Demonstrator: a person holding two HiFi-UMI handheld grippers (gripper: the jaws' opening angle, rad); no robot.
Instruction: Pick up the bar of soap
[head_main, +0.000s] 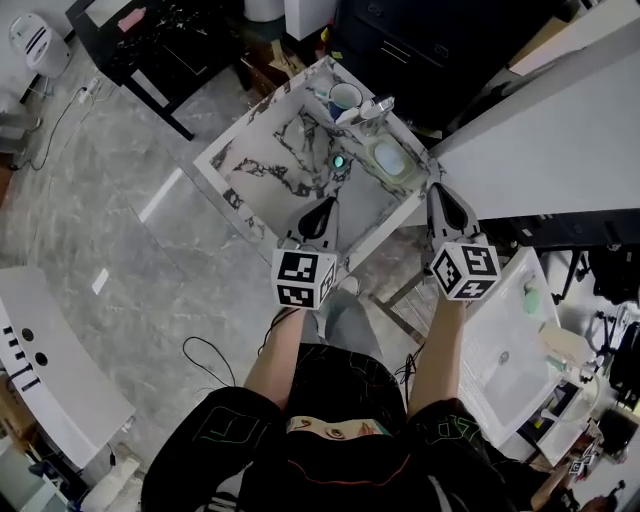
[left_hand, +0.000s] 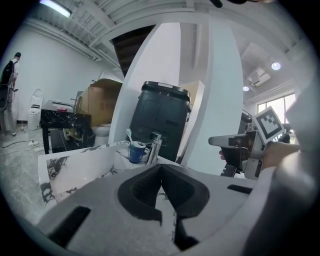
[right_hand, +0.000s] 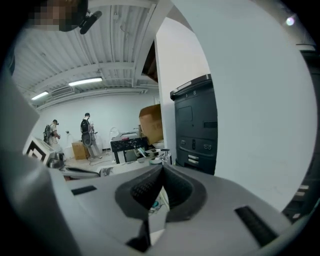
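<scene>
The bar of soap (head_main: 388, 159) is a white oval lying on a pale green dish at the right side of the marble-patterned basin (head_main: 262, 165). My left gripper (head_main: 327, 207) hangs over the basin's near part, left of the soap and well short of it; its jaws meet at the tips, shut and empty (left_hand: 161, 168). My right gripper (head_main: 438, 190) hovers just outside the basin's right corner, a little nearer than the soap, also shut with nothing in it (right_hand: 162, 168). The soap does not show clearly in either gripper view.
A blue cup (head_main: 345, 97) with a toothbrush and a chrome tap (head_main: 368, 110) stand at the basin's far corner; both also show in the left gripper view, cup (left_hand: 135, 152). A green drain (head_main: 339, 161) sits mid-basin. A white sink unit (head_main: 505, 345) stands at right, a black table (head_main: 150, 45) far left.
</scene>
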